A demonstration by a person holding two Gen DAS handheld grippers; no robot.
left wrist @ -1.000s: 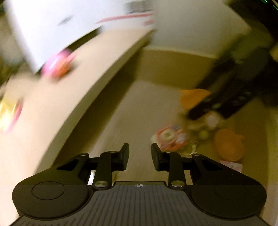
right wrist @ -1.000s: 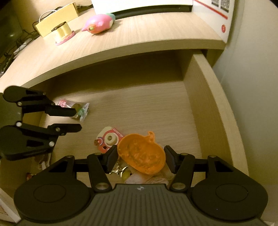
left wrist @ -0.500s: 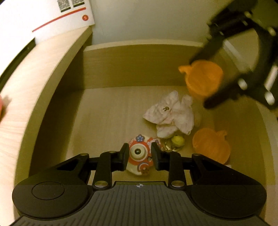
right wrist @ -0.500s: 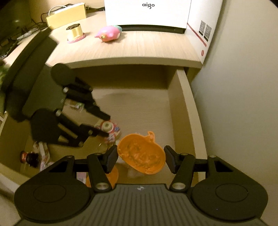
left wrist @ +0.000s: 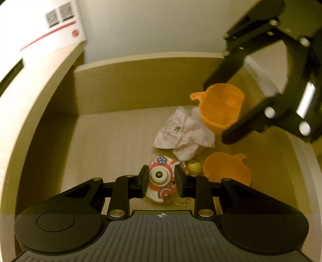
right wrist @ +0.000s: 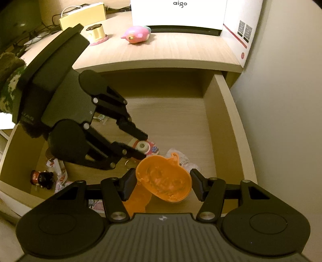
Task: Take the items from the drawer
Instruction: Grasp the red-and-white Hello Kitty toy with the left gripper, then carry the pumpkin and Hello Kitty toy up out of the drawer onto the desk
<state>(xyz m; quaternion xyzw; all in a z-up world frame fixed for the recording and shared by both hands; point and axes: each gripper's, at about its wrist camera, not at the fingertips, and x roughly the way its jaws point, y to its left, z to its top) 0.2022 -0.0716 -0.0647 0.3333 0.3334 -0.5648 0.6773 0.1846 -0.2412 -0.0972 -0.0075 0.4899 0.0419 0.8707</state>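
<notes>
On the bench [right wrist: 181, 50] above the drawer [right wrist: 227, 121], only the right view shows a pink toy [right wrist: 137, 34] and a white box [right wrist: 179, 12]. Its right gripper [right wrist: 161, 184] has its jaws clamped on a ribbed orange plastic pumpkin [right wrist: 164, 179], held above the drawer. The left gripper [left wrist: 161, 180] has its jaws closing around a round toy camera [left wrist: 160, 177] on the drawer floor, beside a crumpled cloth [left wrist: 181, 133].

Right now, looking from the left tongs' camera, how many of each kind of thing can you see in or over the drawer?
orange pumpkin: 2, one held in the right tongs, one lying in the drawer at
toy camera: 1
pinkish cloth: 1
small yellow charm: 1
Total: 5
</notes>
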